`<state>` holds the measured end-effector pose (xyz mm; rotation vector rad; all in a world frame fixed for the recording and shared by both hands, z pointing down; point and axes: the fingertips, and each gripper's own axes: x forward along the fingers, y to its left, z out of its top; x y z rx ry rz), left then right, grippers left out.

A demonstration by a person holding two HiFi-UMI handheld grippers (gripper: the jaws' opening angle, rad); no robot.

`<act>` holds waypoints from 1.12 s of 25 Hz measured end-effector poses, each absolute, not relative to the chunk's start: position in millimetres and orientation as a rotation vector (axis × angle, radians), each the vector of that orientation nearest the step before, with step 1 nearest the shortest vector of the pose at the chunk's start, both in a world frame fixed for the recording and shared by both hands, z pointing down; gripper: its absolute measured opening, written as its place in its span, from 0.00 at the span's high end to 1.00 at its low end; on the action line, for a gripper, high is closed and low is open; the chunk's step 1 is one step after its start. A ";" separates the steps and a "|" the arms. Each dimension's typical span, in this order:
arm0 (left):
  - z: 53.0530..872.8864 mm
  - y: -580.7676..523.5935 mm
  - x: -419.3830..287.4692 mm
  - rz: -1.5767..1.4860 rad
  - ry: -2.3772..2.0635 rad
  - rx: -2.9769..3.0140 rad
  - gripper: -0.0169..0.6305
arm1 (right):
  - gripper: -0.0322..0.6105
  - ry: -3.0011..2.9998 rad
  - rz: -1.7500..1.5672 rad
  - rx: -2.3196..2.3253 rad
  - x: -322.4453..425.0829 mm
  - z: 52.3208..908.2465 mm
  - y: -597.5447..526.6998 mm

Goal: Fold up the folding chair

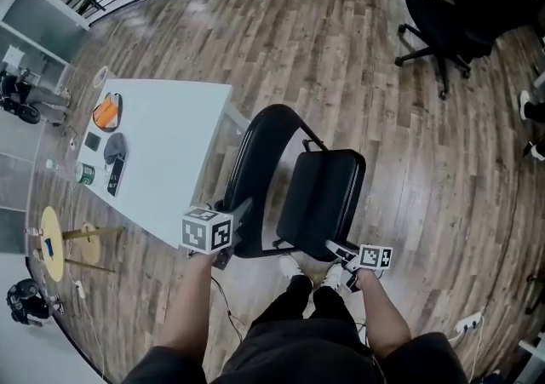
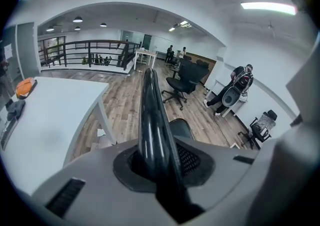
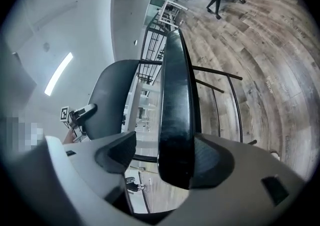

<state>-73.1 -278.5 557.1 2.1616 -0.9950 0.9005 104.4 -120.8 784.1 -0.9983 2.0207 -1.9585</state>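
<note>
Both grippers meet the folding chair (image 1: 322,195) at centre frame: left gripper (image 1: 241,219) clamped on its black back tube (image 2: 152,120), right gripper (image 1: 335,249) jaws apart around the seat edge (image 3: 175,120)

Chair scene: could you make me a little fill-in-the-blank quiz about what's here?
1. The chair is ____ in colour.
2. The right tongs stand open around the chair's ____.
3. The table beside the chair is ____.
4. The floor is made of ____.
Missing words: black; seat; white; wood.
</note>
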 end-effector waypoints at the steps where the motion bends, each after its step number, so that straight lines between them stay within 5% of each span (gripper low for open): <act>1: 553.6 -278.7 -77.0 0.901 -0.998 2.163 0.86 | 0.42 2.031 -1.953 -0.992 95.4 777.3 -123.3; 28: 509.5 -314.1 -186.2 0.910 -1.051 2.176 0.86 | 0.42 2.320 -1.941 -0.630 -196.7 677.9 -237.6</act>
